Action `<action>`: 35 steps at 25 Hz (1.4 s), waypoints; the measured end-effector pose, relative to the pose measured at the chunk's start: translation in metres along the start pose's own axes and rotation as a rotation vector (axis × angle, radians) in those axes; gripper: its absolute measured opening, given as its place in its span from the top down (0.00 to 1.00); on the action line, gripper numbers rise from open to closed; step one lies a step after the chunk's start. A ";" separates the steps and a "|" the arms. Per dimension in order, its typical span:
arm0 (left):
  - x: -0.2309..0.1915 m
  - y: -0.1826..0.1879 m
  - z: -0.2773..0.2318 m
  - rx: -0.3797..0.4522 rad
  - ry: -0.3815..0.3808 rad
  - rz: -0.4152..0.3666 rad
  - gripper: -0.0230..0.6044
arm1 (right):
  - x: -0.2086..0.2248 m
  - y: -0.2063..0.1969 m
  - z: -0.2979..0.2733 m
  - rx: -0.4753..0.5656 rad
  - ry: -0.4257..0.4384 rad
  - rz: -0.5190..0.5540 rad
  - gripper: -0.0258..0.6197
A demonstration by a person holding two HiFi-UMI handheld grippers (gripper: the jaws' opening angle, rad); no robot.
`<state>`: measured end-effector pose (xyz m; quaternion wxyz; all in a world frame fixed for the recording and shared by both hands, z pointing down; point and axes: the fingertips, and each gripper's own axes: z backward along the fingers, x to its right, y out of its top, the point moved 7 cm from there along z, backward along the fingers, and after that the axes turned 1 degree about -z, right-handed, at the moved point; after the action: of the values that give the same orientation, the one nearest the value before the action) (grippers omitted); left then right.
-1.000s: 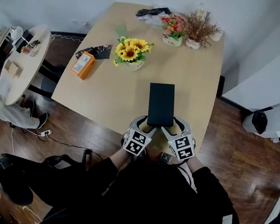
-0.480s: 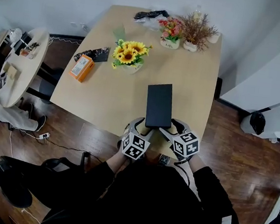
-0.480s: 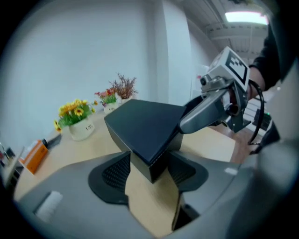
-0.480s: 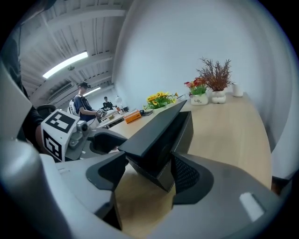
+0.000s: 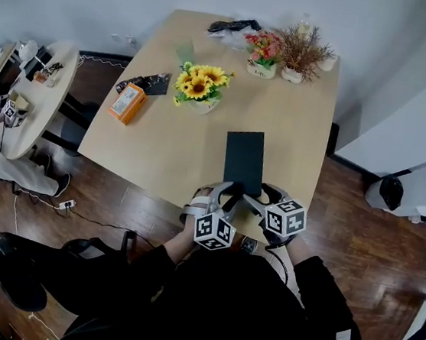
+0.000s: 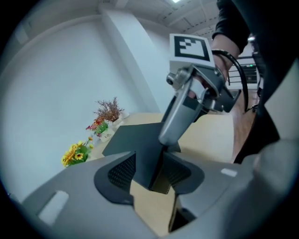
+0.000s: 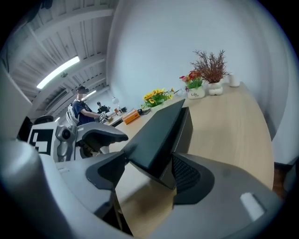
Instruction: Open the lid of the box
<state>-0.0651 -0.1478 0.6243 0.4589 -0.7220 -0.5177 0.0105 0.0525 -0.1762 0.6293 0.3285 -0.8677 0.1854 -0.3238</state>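
Note:
A flat black box lies shut on the light wooden table, its near end close to the front edge. Both grippers sit at that near end. In the left gripper view the left gripper has the box's near corner between its pads; its jaws are closing, and the box fills the gap. From the head view it comes in at the box's left. The right gripper straddles the other near corner with its jaws opened wide. It stands at the box's right.
A sunflower pot, an orange carton and dark items lie at the table's left. Two flower pots and a bag stand at the far edge. A round side table with a seated person is far left.
The left gripper has turned and swung in under the box's near end, its marker cube moving down and right. The right gripper's cube has shifted slightly right. The box has stayed put.

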 end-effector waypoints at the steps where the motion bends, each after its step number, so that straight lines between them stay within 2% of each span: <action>1: 0.001 -0.001 0.000 -0.005 -0.005 -0.013 0.71 | -0.001 0.003 0.001 0.012 -0.001 -0.005 0.47; 2: 0.004 -0.001 -0.001 -0.009 -0.012 -0.019 0.72 | -0.003 0.006 0.001 0.017 -0.002 0.000 0.47; 4: 0.008 -0.001 0.000 -0.016 -0.012 -0.015 0.87 | -0.005 0.010 0.003 0.015 -0.003 0.029 0.47; 8: 0.009 0.002 0.005 -0.008 0.021 0.012 0.90 | -0.008 0.013 0.014 0.056 0.000 0.055 0.47; 10: 0.006 0.003 0.007 0.014 0.024 0.056 0.91 | -0.010 0.016 0.022 0.093 0.012 0.069 0.47; 12: 0.001 0.002 0.011 0.053 0.014 0.169 0.91 | -0.014 0.017 0.030 0.125 0.026 0.106 0.47; 15: -0.009 -0.001 0.025 0.123 -0.006 0.404 0.92 | -0.020 0.017 0.039 0.158 0.027 0.163 0.47; 18: -0.022 -0.009 0.041 0.175 0.013 0.595 0.94 | -0.014 0.013 0.040 0.154 0.001 0.161 0.51; 22: -0.032 -0.031 0.060 0.206 0.066 0.804 0.96 | -0.005 0.005 0.033 0.122 -0.031 0.127 0.54; 26: -0.041 -0.056 0.066 0.220 0.063 1.002 0.96 | -0.003 0.007 0.027 0.120 -0.047 0.126 0.57; 30: -0.040 -0.078 0.070 0.190 0.065 1.155 0.96 | -0.010 0.019 0.035 0.171 -0.060 0.144 0.62; 35: -0.031 -0.083 0.079 0.160 0.027 1.255 0.96 | -0.016 0.044 0.058 0.276 -0.098 0.149 0.71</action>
<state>-0.1795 -0.1163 0.6199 0.4242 -0.8518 0.0126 0.3072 0.0757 -0.1738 0.5586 0.4765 -0.8129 0.1865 -0.2783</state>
